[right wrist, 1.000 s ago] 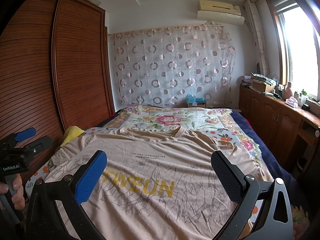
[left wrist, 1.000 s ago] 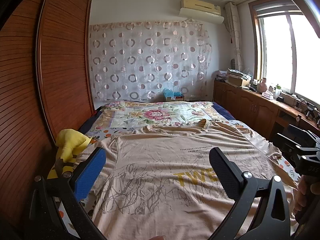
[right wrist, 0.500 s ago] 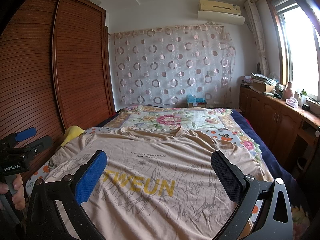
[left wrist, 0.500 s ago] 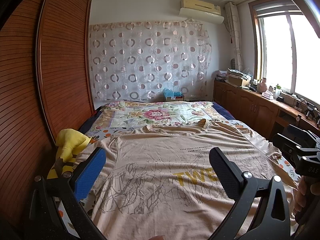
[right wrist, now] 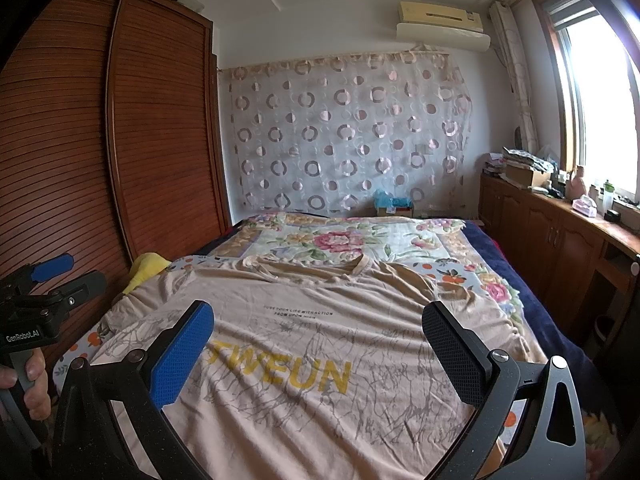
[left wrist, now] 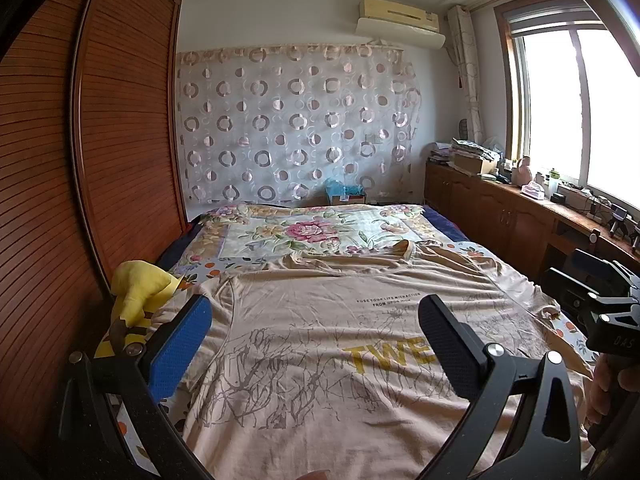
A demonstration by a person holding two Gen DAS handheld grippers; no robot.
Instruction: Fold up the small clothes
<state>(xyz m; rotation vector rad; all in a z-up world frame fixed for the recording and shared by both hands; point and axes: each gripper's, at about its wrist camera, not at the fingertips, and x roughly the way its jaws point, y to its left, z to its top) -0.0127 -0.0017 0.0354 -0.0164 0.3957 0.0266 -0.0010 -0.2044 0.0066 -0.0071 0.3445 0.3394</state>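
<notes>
**Both grippers wide open over flat tee**

Left gripper [left wrist: 316, 328]: jaws spread wide, nothing between, blue pad at 9 o'clock, black pad at 3. Hovering above lower half of T-shirt [left wrist: 328, 340], no contact seen. Same unit visible at 9 o'clock in right wrist view, held by a hand [right wrist: 28, 376] on its grip.

Right gripper [right wrist: 318, 330]: also fully spread, empty, blue pad at 9, black at 3, poised over the yellow "TWEUN" print. Seen again at 3 o'clock edge of left wrist view, hand partly in shot.

Beige T-shirt laid face up, spread flat w/ light wrinkles, collar toward 12 o'clock, hem toward cameras; grey branch graphic + small text line above the yellow lettering. Sleeves out to 9 and 3, right one bunched near bed edge.

Under it: floral bedspread [left wrist: 304, 232], rose pattern at 12 o'clock beyond collar. Yellow plush toy [left wrist: 140, 292] at 9 o'clock, just beside left sleeve, against wooden wardrobe [left wrist: 120, 120]. Circle-print curtain [right wrist: 344, 128] at 12 on far wall, AC unit [right wrist: 440, 20] above it. Window [left wrist: 580, 100] and cluttered wooden cabinet [right wrist: 552, 224] at 3 o'clock.
</notes>
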